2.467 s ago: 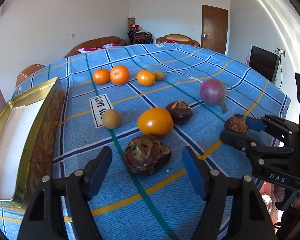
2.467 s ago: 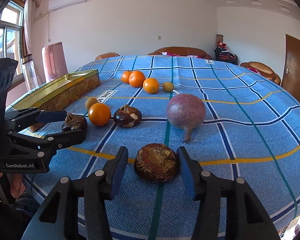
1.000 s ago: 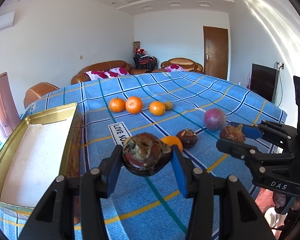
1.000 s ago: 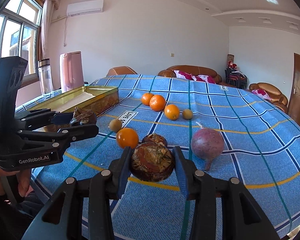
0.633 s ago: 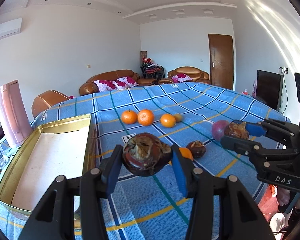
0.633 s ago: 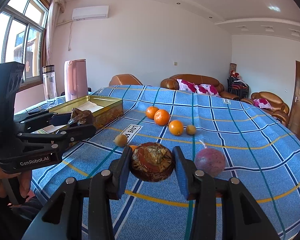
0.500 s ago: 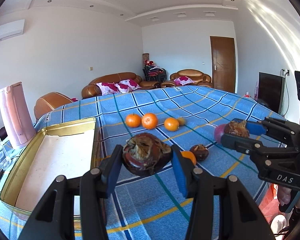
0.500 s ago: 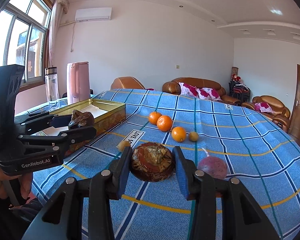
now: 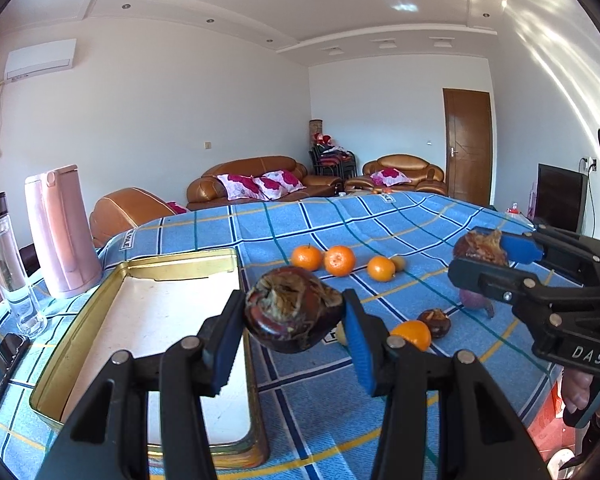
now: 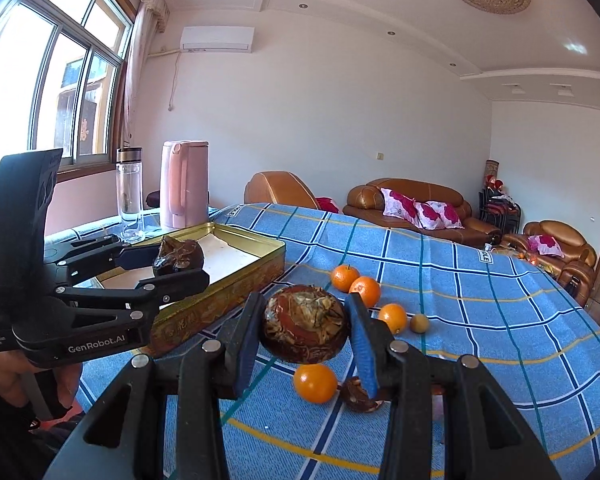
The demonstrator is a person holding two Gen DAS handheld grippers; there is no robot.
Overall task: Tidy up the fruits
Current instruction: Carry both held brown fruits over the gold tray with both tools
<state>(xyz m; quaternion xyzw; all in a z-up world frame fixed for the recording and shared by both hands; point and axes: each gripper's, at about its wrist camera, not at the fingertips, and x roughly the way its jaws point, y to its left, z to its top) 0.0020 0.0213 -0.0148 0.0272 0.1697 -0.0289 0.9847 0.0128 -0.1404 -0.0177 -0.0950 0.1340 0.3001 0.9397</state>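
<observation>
1. A dark brown, dried-looking fruit [image 9: 292, 308] is being clamped between the blue pads of the left gripper [image 9: 294, 320]; it is being held clear of the tablecloth [image 9: 380, 216], where it was resting between parted jaws a couple of seconds ago.

2. A second brown fruit [image 10: 305, 329] is being gripped the same way by the right gripper [image 10: 306, 332]. It too has been lifted off the cloth since the earlier frames.

3. Both grippers are being carried up and toward the gold tin [image 9: 180, 264]. In the left wrist view, the tin's pale floor is now being seen much closer and more centred than before, with the left gripper's fruit about at its right-hand wall. Whether the fruit is already over the tin cannot be told.

4. The rest of the fruit is being left on the cloth: three small oranges [image 9: 338, 260] in a row with a small yellowish fruit [image 9: 398, 263] beside them, a larger orange [image 10: 315, 383], another brown fruit [image 9: 434, 323] and a purple round fruit [image 9: 474, 300], partly hidden behind the right gripper.

5. Judgement: the pick-up step is being taken as complete for two fruits; placing in the tin is being judged the next step. The tin appears empty, so most of the sorting is being counted as outstanding.

6. Risk noted: the fruits are round, so a slip may be caused if either gripper is tilted.
</observation>
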